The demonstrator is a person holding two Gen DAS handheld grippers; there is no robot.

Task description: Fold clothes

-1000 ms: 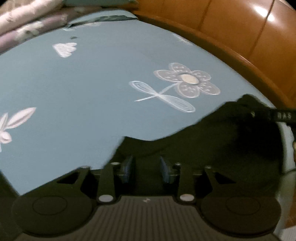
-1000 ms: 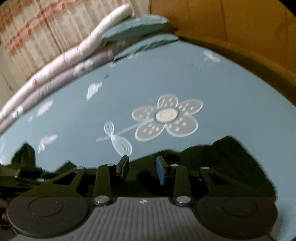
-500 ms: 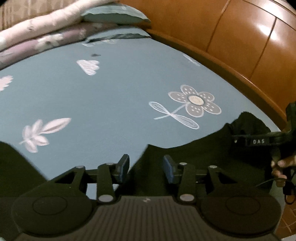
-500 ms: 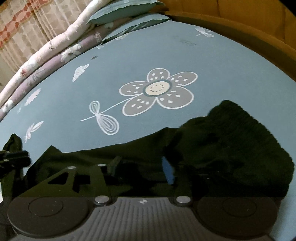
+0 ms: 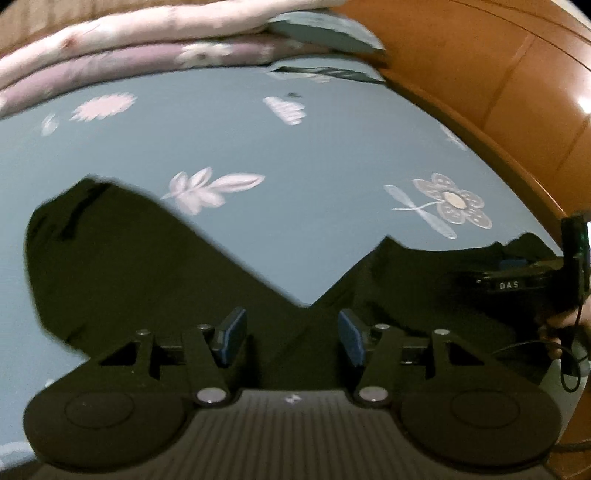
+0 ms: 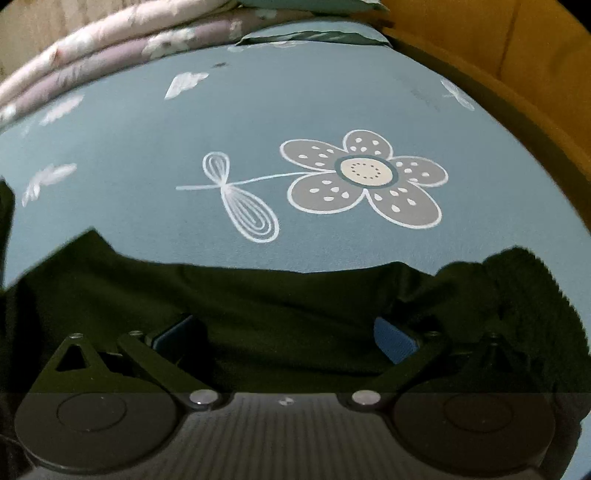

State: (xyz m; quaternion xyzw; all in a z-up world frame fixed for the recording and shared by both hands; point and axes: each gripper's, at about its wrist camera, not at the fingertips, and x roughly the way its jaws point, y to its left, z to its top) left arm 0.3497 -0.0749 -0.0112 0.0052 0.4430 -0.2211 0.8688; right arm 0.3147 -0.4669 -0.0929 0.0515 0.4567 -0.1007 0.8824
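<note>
A black garment (image 5: pixel 140 266) lies spread on a blue flowered bedsheet (image 5: pixel 258 147). In the left wrist view it forms two dark lobes with a V-shaped gap of sheet between them. My left gripper (image 5: pixel 291 334) is open and empty, low over the garment at the base of that gap. My right gripper (image 6: pixel 291 339) is open wide and empty, its blue pads over the garment (image 6: pixel 277 302); a ribbed knit part bunches at the right (image 6: pixel 528 291). The right gripper also shows at the far right of the left wrist view (image 5: pixel 517 273).
Folded pink and mauve quilts (image 5: pixel 147 40) and a blue pillow (image 5: pixel 325 29) lie at the head of the bed. A wooden bed frame (image 5: pixel 498 92) curves along the right side. The sheet (image 6: pixel 258 122) shows a large printed flower (image 6: pixel 365 173).
Both grippers have let go of the garment and opened wider. The garment now lies flat on the sheet. The left view has swung left, showing more of the garment's left lobe.
</note>
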